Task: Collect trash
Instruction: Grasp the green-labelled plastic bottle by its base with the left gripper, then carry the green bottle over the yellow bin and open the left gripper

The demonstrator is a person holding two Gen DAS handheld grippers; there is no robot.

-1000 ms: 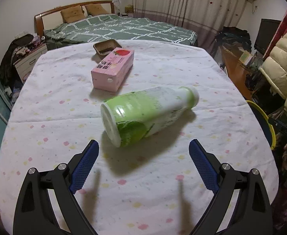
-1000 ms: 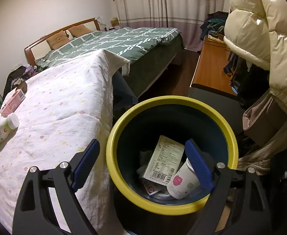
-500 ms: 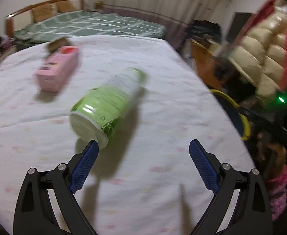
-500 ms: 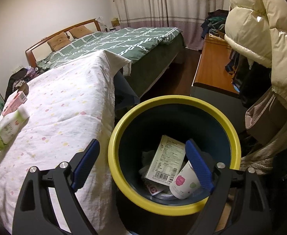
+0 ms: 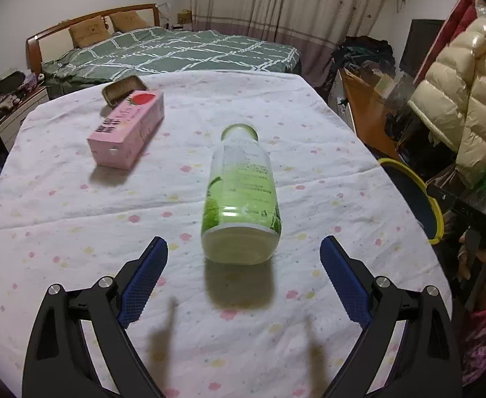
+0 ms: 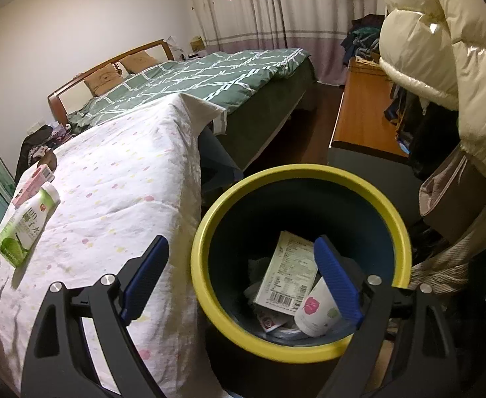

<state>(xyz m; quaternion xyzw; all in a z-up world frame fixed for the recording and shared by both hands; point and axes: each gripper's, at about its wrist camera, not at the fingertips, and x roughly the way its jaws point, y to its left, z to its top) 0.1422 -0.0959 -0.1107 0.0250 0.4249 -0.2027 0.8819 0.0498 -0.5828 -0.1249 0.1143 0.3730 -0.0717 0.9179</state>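
Note:
A green and white bottle (image 5: 241, 195) lies on its side on the dotted tablecloth (image 5: 77, 232), base toward me. My left gripper (image 5: 243, 265) is open and empty, just short of the bottle's base. A pink carton (image 5: 127, 134) lies farther left, with a small brown tray (image 5: 123, 88) behind it. My right gripper (image 6: 239, 275) is open and empty above the yellow-rimmed bin (image 6: 206, 285), which holds a paper box (image 6: 289, 272), a white cup (image 6: 316, 308) and wrappers. The bottle (image 6: 24, 224) and carton (image 6: 34, 180) also show at the left of the right wrist view.
The bin's rim (image 5: 432, 205) shows beside the table's right edge. A bed (image 5: 176, 49) stands behind the table. A wooden desk (image 6: 362, 116) and hanging puffer jackets (image 6: 442, 49) are to the right of the bin.
The left gripper swung around the bottle; it now lines up with the bottle's base between the fingers. The right gripper stays nearly still over the bin.

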